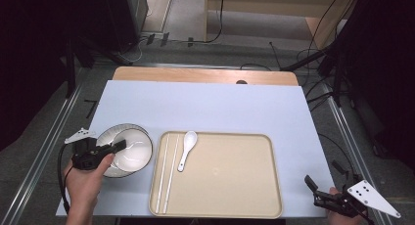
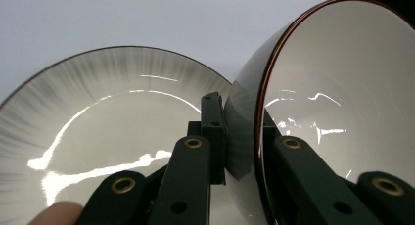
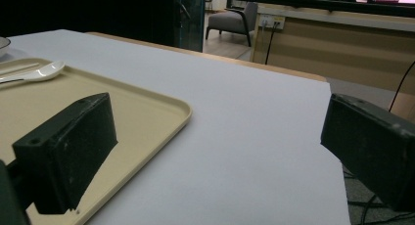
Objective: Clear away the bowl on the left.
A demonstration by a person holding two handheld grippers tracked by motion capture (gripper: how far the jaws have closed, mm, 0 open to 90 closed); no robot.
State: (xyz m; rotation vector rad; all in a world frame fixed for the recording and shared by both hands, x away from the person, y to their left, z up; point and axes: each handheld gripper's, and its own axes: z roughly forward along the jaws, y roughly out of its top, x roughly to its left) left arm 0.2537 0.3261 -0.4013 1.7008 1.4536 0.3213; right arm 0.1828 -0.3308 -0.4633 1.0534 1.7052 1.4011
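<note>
At the table's eight o'clock, the left gripper (image 1: 119,146) is clenched on the rim of a white bowl (image 1: 132,154). In the left gripper view one jaw sits outside the wall and the other inside, pinching the dark-edged rim (image 2: 261,137) between them, and the bowl is tipped up on edge above a plate (image 2: 98,117) with a grey-streaked border. The bowl seems to be coming off the plate, or just going onto it; which one cannot be told. A grip on the rim makes sense, since the rounded wall offers little else for two flat jaws to grip.

The left hand (image 1: 88,178) comes in from six o'clock, with the gripper pointing toward two o'clock across the bowl.

In the middle lies a beige tray (image 1: 230,186). At its nine o'clock edge a pair of pale chopsticks (image 1: 166,173) lie lengthwise, and a white spoon (image 1: 187,149) lies just beside them toward eleven o'clock, bowl end away from the person. They are ranged along one side, probably to leave the bare middle for the dishes.

At the table's five o'clock corner, the right gripper (image 1: 318,191) hangs low near the edge with its jaws spread wide and nothing between them, aimed toward ten o'clock; it looks parked.
</note>
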